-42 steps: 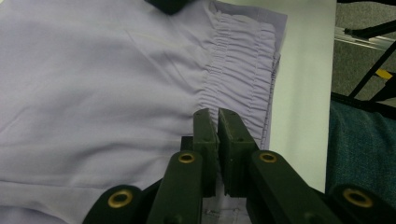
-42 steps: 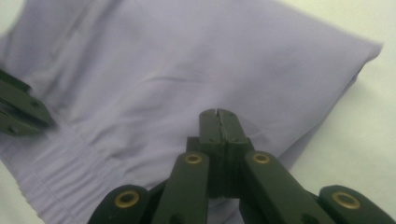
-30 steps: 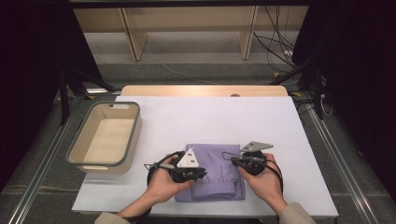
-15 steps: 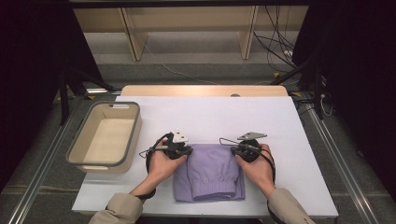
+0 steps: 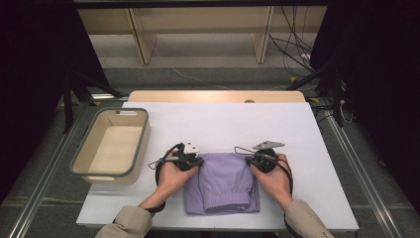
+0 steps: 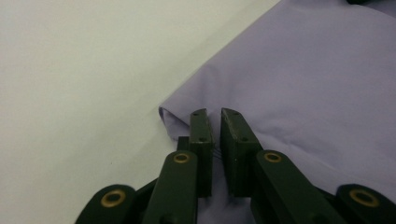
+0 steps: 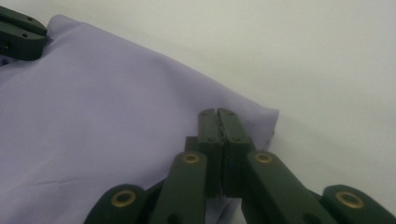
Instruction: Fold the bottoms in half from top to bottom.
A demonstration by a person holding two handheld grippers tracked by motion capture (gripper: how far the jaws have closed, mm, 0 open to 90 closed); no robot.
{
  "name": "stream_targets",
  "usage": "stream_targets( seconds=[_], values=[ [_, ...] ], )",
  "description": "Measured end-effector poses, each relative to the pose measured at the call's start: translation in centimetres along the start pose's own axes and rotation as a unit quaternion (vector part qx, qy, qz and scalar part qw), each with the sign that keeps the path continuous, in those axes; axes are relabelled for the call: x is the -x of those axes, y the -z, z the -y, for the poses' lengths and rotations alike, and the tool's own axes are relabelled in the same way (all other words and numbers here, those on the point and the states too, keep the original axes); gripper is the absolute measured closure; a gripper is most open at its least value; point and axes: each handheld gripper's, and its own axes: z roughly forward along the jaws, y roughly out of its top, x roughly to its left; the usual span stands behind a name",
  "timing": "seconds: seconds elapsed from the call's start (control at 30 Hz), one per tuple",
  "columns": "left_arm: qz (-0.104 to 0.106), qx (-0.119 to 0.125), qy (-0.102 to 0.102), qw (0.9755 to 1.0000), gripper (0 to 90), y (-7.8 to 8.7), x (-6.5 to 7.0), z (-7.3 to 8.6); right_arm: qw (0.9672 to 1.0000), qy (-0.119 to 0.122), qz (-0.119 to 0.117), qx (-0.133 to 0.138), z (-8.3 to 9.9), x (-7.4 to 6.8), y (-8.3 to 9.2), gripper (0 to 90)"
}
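Two far corners of the lilac garment (image 5: 222,182), folded on the white table (image 5: 223,124) beside the beige bin (image 5: 111,148), are pinched: left hand-held gripper (image 6: 213,114) and right hand-held gripper (image 7: 217,113) both clenched on fabric. Recommended: keep both corners level, tension even.

One purple garment (image 5: 221,182) lies folded between the two grippers, the left gripper (image 5: 190,159) at one far corner and the right gripper (image 5: 257,159) at the other. One beige bin (image 5: 81,158) sits beyond the left gripper's outer side.
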Motion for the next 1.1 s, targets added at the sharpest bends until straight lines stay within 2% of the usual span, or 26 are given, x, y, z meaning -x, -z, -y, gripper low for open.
stream_targets(
  seconds=[0.17, 0.2, 0.23, 0.37, 0.53, 0.63, 0.67, 0.73, 0.77, 0.87, 0.93, 1.1],
  values=[
    [0.007, 0.014, 0.002, 0.9999, 80.3, 0.4, 0.1, 0.0, 0.9999, 0.004, -0.002, 0.017, 0.0, 0.0, 0.5, 82.3],
    [0.010, 0.018, 0.002, 0.9998, 79.7, 0.6, 0.1, 0.0, 0.9995, 0.007, 0.000, 0.029, 0.0, -0.1, 0.8, 78.9],
    [0.012, 0.028, -0.003, 0.9995, 79.1, 0.8, 0.3, -0.1, 0.9993, 0.011, 0.000, 0.035, 0.0, -0.1, 1.0, 77.1],
    [0.016, 0.034, -0.011, 0.9992, 75.3, 1.3, 0.6, -0.2, 0.9985, 0.023, -0.002, 0.050, 0.1, -0.2, 1.6, 71.4],
    [0.030, 0.048, -0.017, 0.9983, 69.1, 2.4, 1.0, -0.2, 0.9955, 0.037, -0.025, 0.084, 0.8, 0.0, 3.0, 62.4],
    [0.033, 0.055, -0.027, 0.9975, 63.6, 3.1, 1.2, -0.2, 0.9948, 0.036, -0.029, 0.090, 0.9, -0.1, 3.3, 60.6],
    [0.039, 0.060, -0.033, 0.9969, 61.8, 3.5, 1.3, -0.3, 0.9945, 0.038, -0.034, 0.091, 1.1, -0.2, 3.8, 57.6],
    [0.044, 0.061, -0.032, 0.9966, 60.7, 3.7, 1.3, -0.3, 0.9944, 0.039, -0.037, 0.091, 1.2, -0.4, 3.9, 56.8],
    [0.053, 0.059, -0.032, 0.9963, 56.7, 4.1, 1.5, -0.2, 0.9937, 0.043, -0.044, 0.094, 1.6, -0.6, 4.3, 54.9],
    [0.058, 0.059, -0.038, 0.9958, 50.3, 4.5, 1.7, 0.0, 0.9927, 0.048, -0.053, 0.097, 2.0, -1.0, 4.9, 52.7],
    [0.061, 0.066, -0.028, 0.9956, 44.5, 5.3, 2.0, 0.2, 0.9917, 0.048, -0.060, 0.103, 2.3, -1.2, 5.4, 50.2],
    [0.064, 0.083, -0.019, 0.9943, 32.1, 6.3, 2.0, 0.4, 0.9892, 0.049, -0.067, 0.121, 2.8, -1.7, 6.5, 41.3]
  ],
)
